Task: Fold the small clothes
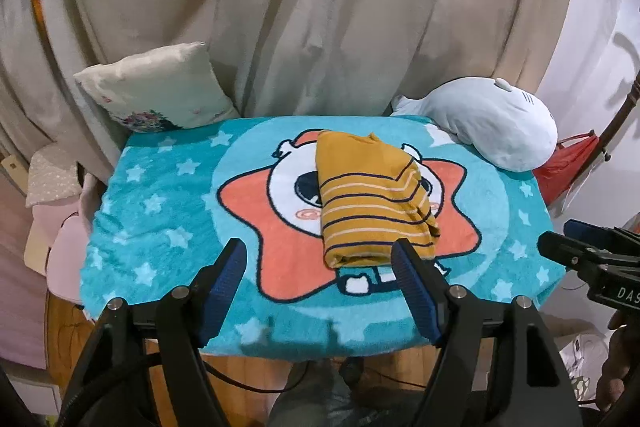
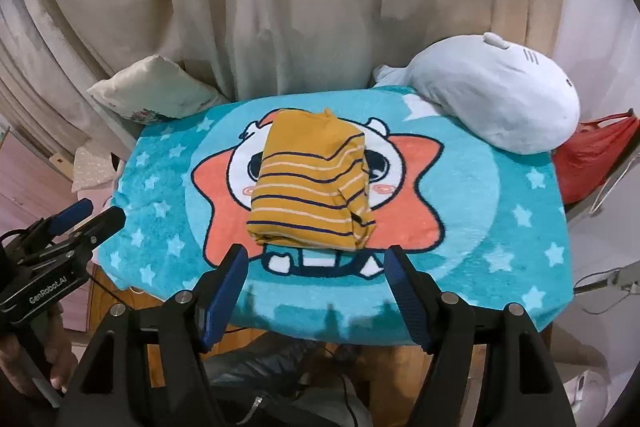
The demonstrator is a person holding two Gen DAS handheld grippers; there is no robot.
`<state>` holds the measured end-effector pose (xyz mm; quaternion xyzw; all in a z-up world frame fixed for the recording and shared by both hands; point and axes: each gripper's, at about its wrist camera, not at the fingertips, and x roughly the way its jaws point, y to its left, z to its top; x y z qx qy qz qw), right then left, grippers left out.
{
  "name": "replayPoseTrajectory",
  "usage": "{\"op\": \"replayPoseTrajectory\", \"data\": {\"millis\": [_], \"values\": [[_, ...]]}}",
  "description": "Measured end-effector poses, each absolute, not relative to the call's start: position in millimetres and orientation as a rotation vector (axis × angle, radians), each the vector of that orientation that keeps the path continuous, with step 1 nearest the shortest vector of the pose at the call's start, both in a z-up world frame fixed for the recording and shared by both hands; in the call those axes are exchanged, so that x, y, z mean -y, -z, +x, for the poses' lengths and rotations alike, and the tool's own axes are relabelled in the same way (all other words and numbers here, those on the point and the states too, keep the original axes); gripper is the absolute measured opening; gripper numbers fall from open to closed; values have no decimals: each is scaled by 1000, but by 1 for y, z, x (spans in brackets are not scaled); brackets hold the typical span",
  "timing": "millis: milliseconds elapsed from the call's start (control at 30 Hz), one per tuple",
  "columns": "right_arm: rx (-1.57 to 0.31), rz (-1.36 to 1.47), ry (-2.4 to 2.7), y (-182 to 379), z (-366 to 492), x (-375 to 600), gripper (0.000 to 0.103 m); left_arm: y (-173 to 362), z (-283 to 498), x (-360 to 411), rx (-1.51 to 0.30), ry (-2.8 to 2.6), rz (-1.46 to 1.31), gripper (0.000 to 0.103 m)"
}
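A small mustard-yellow garment with navy and white stripes [image 1: 372, 199] lies folded into a compact bundle in the middle of the teal cartoon-star blanket [image 1: 160, 211]; it also shows in the right wrist view [image 2: 308, 187]. My left gripper [image 1: 320, 255] is open and empty, just short of the bundle's near edge, its right finger at the bundle's near right corner. My right gripper [image 2: 314, 261] is open and empty, held just in front of the bundle's near edge. Each gripper shows at the side of the other's view, the right one [image 1: 560, 239] and the left one [image 2: 96, 219].
A cream cushion [image 1: 156, 95] leans at the blanket's back left. A pale blue plush toy [image 1: 492, 123] lies at the back right, with a red bag [image 1: 568, 167] beyond it. Beige curtains [image 1: 320, 7] hang behind. Wooden table edge and cables [image 1: 248, 383] lie below the blanket's front edge.
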<state>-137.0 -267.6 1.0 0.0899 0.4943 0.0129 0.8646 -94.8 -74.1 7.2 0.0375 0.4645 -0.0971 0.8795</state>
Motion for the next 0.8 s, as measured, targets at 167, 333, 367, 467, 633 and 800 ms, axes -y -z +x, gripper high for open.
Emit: {"op": "replayPoseTrajectory", "data": {"millis": [167,333,367,467,633,800], "values": [[-1011,157,-12,-15,-149,265,75,-21,-106,69,-956,163,69,74],[-1001,147,-19,-19,-150,258,76,-28,-108,64,-943,139,46,76],[-999,140,-21,-19,-149,257,75,-28,-108,64,-947,143,44,76],[-998,122,-15,-21,-149,252,76,-28,-109,64,-952,154,31,76],[-982,102,-2,-27,-149,250,76,-28,-110,62,-947,159,29,76],[-974,93,12,-29,-150,251,76,-31,-108,66,-944,159,44,76]]}}
